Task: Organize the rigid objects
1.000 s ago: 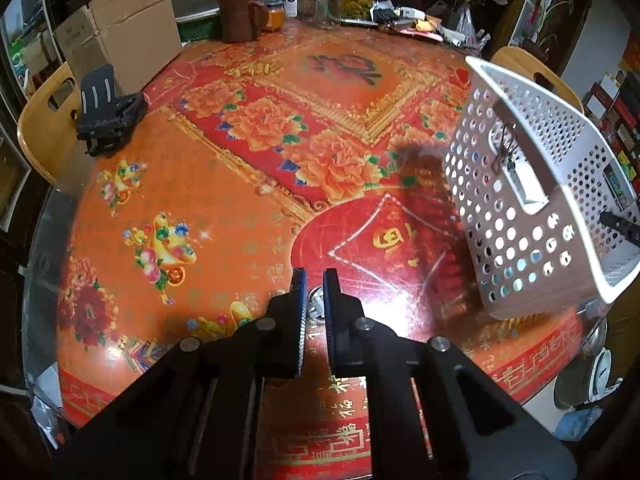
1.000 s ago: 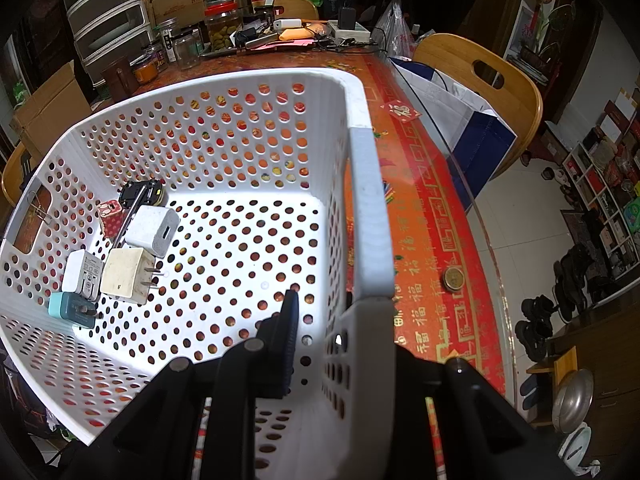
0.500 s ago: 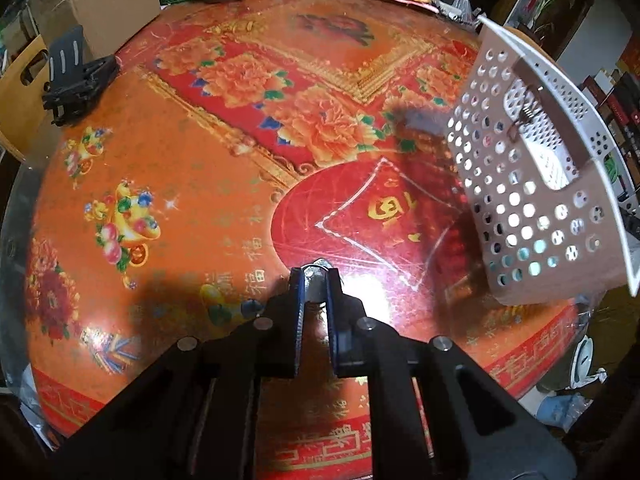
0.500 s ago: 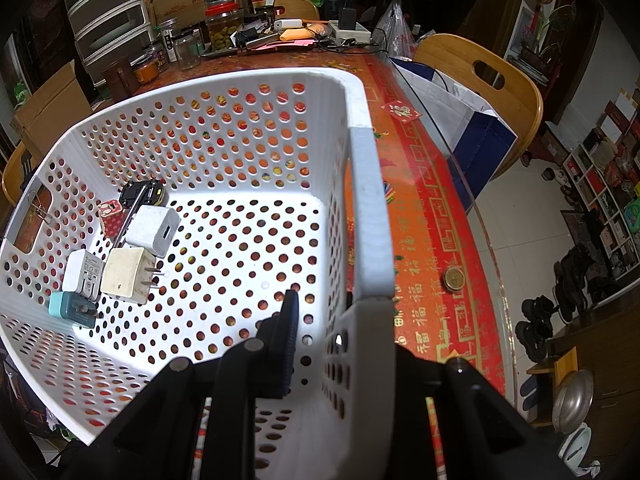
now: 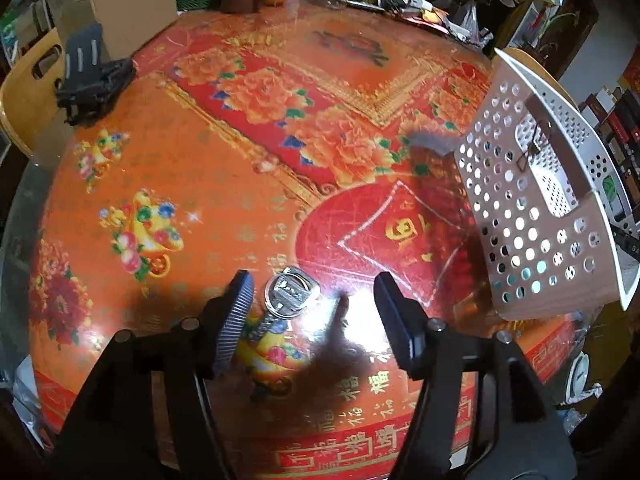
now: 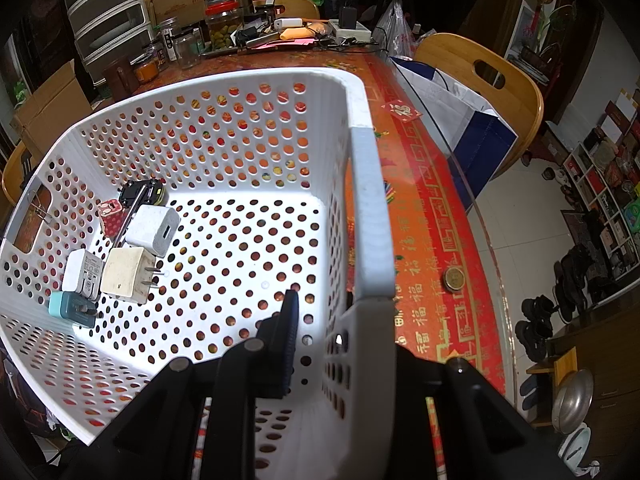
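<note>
Two grippers work for us: our left gripper (image 5: 310, 312) has just been opening, its jaws spread around a key (image 5: 286, 296) lying left of the white basket (image 5: 532, 216), whose wall our right gripper (image 6: 320, 332) pinches, so pickup looks next.

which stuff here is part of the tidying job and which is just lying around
Job:
- key, on the table between the open left gripper
- white basket, clamped by the right gripper
- chargers inside it

Lying about:
- jars
- cardboard box
- coin
</note>
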Available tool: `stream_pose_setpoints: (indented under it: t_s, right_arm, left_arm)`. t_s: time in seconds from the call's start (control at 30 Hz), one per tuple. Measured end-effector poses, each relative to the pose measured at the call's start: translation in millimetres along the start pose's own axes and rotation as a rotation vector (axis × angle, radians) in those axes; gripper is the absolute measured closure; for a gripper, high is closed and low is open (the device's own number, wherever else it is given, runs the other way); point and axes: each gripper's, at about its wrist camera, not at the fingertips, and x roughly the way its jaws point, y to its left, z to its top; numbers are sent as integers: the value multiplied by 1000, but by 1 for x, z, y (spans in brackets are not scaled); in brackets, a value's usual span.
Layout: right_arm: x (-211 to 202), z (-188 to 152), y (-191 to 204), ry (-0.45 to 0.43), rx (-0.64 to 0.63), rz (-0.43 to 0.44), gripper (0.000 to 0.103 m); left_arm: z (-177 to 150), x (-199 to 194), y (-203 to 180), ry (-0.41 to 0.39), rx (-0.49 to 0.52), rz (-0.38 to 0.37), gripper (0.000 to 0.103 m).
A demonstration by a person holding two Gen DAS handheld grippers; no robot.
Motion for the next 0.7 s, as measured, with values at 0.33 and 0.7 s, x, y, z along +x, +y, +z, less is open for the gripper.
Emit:
stream_pose_setpoints:
  t_s: [0.33, 0.7]
  right_arm:
    - [0, 0, 0, 1, -1, 0, 84]
    - [0, 0, 0, 1, -1, 0, 84]
  left_arm:
    - [-4, 14, 9, 41, -13, 23, 44]
    - [-3, 15, -3, 27, 11, 50, 79]
